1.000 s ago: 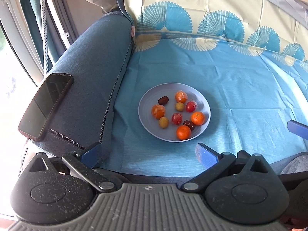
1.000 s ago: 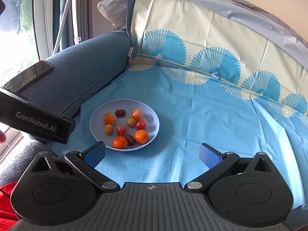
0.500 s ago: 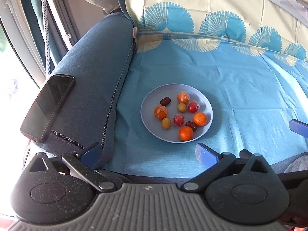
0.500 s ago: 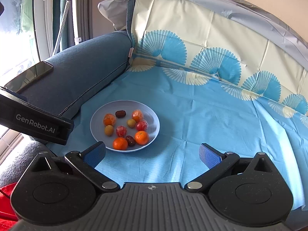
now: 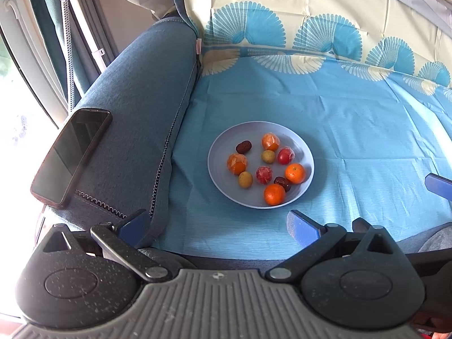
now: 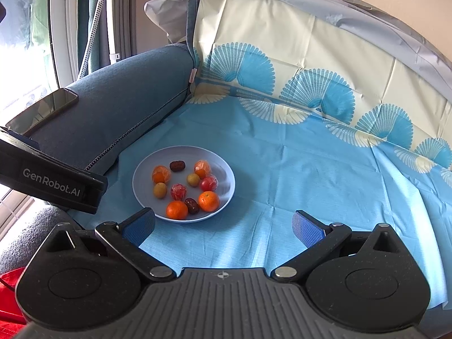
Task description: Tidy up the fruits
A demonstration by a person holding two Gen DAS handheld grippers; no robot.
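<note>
A pale blue plate [image 5: 223, 144] sits on the sofa seat, on a blue cloth [image 5: 353, 118] with a fan pattern, just beside the denim-blue armrest [image 5: 141, 99]. Nine small fruits lie on the plate, apart from a few that touch. Taking the plate as a clock face in the left wrist view, a dark date [image 5: 243, 147] lies at eleven, a wrapped orange [image 5: 270, 141] at twelve, and a wrapped red fruit [image 5: 286, 155] at two. A bare mandarin [image 5: 295, 173] sits at four with a second date [image 5: 282, 182] touching it, and another mandarin [image 5: 274, 194] rests at five near the rim. A second wrapped orange [image 5: 237, 163] lies at nine with a yellowish fruit [image 5: 245, 179] just below it; another yellowish one [image 5: 268, 156] and a wrapped red fruit [image 5: 264, 175] fill the middle. The left gripper [image 5: 216, 224] hangs over the seat's front edge, jaws spread wide and holding nothing, the plate ahead of it. The right gripper [image 6: 223, 226] hangs beside it, jaws likewise spread and empty, with the plate ahead at eleven o'clock. A dark phone [image 5: 70, 155] lies flat on the armrest.
</note>
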